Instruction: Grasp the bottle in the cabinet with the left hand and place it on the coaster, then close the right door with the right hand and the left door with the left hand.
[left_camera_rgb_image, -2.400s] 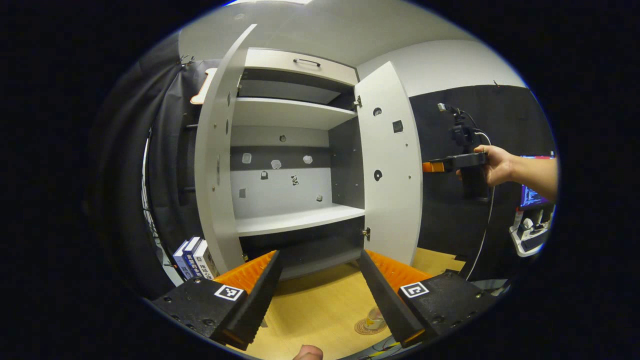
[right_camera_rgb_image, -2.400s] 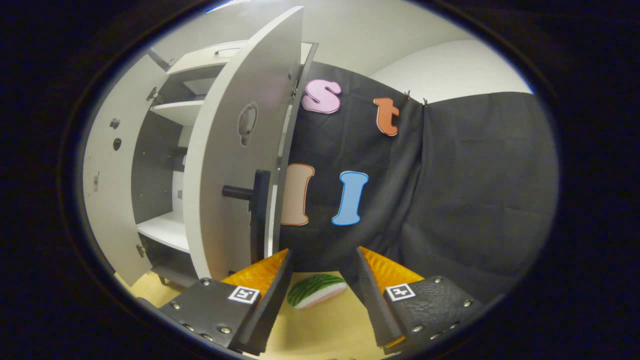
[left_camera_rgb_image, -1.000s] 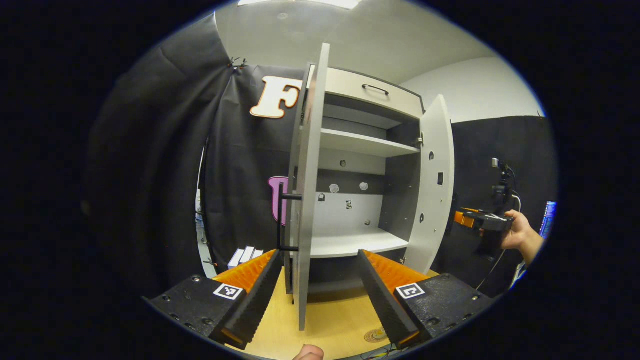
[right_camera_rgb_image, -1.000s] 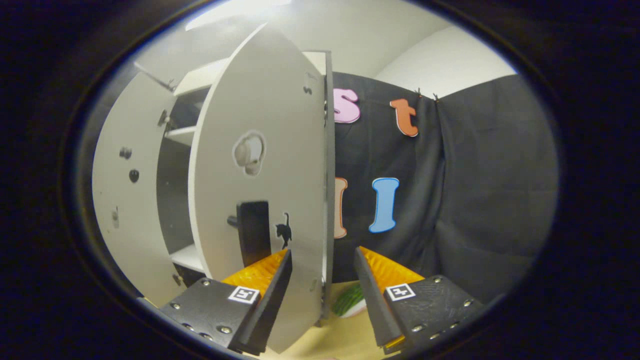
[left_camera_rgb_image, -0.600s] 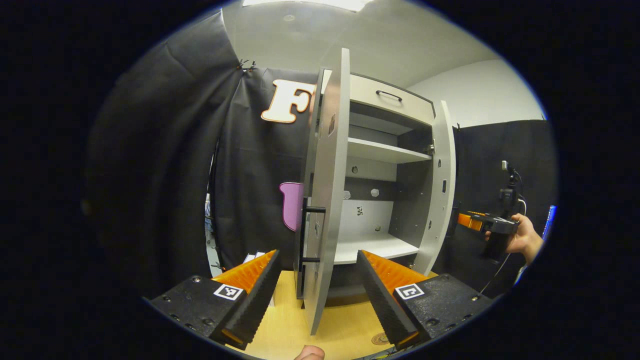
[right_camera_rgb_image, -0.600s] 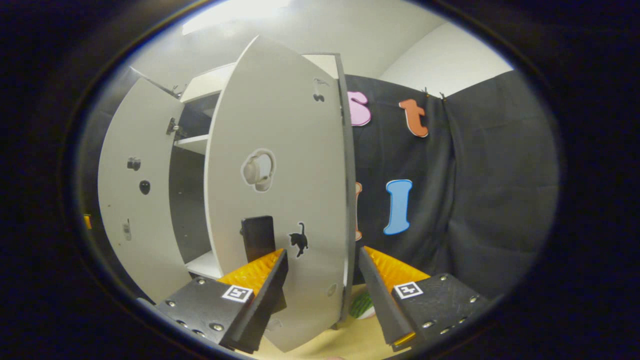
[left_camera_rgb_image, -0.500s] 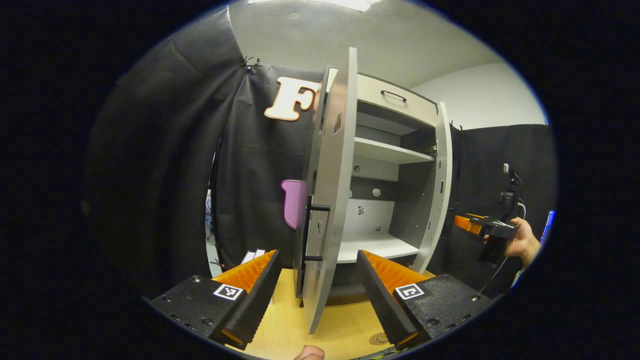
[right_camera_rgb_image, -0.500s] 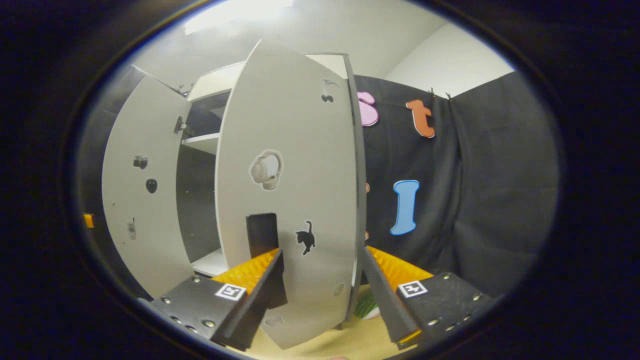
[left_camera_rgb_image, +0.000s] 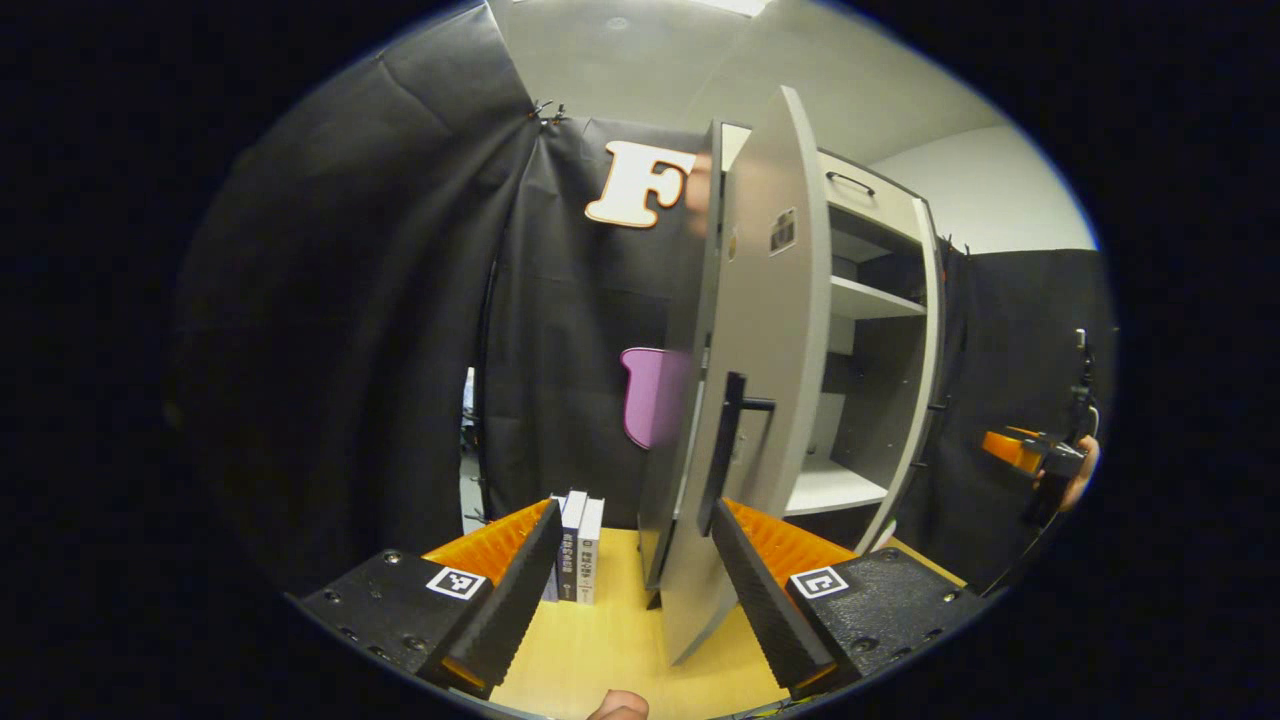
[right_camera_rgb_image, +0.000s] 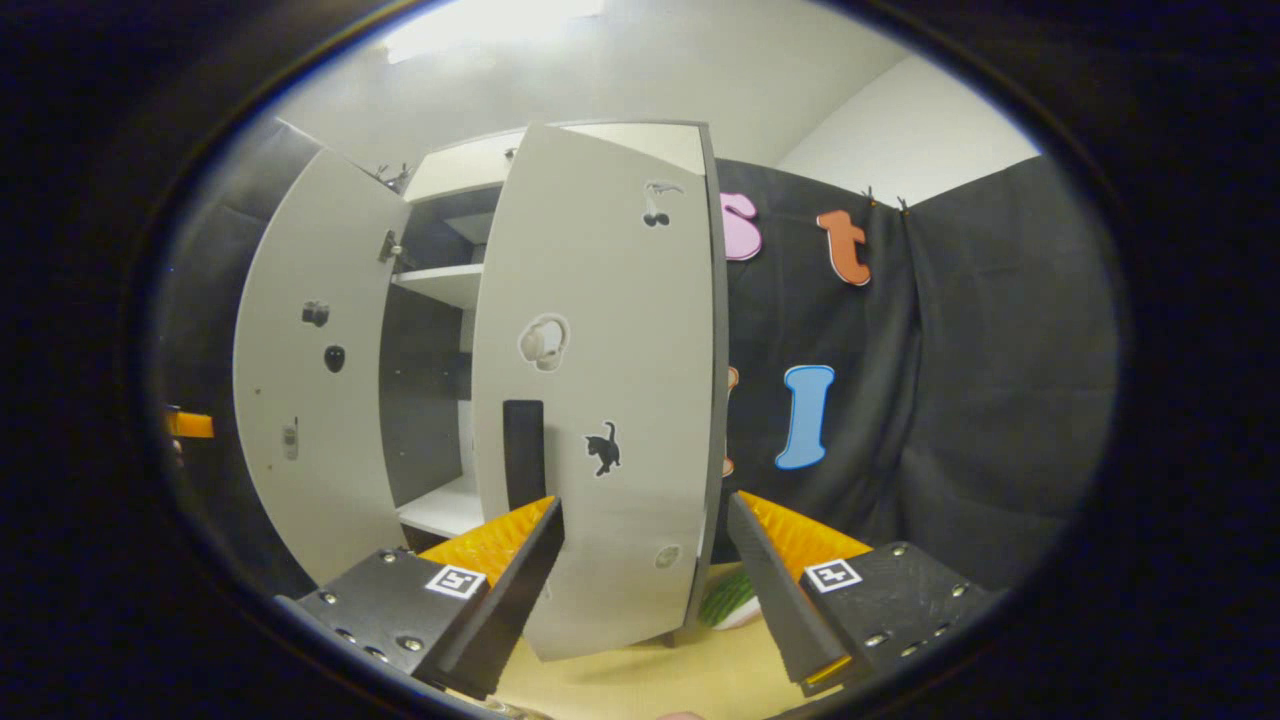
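Observation:
The grey cabinet (left_camera_rgb_image: 860, 300) stands with both doors ajar. In the left gripper view its left door (left_camera_rgb_image: 770, 330) shows its outer face and a black bar handle (left_camera_rgb_image: 728, 460), just beyond my open left gripper (left_camera_rgb_image: 636, 510), whose right finger lies below the handle. The right door (left_camera_rgb_image: 925, 400) shows as a thin edge. In the right gripper view the right door (right_camera_rgb_image: 610, 380) with its black handle (right_camera_rgb_image: 522, 450) fills the gap in front of my open right gripper (right_camera_rgb_image: 645, 500); I cannot tell whether they touch. The left door (right_camera_rgb_image: 310, 370) stands wide open farther left.
Several books (left_camera_rgb_image: 578, 545) stand upright on the wooden table (left_camera_rgb_image: 600, 640) left of the cabinet. A watermelon slice (right_camera_rgb_image: 730, 600) lies on the table (right_camera_rgb_image: 700, 670) behind the right door. A hand holds the right gripper (left_camera_rgb_image: 1030, 452) at the far right.
My left gripper has moved left around the left door, from its inner face to its outer face and handle. The right door has swung partway toward shut, with my right gripper following.

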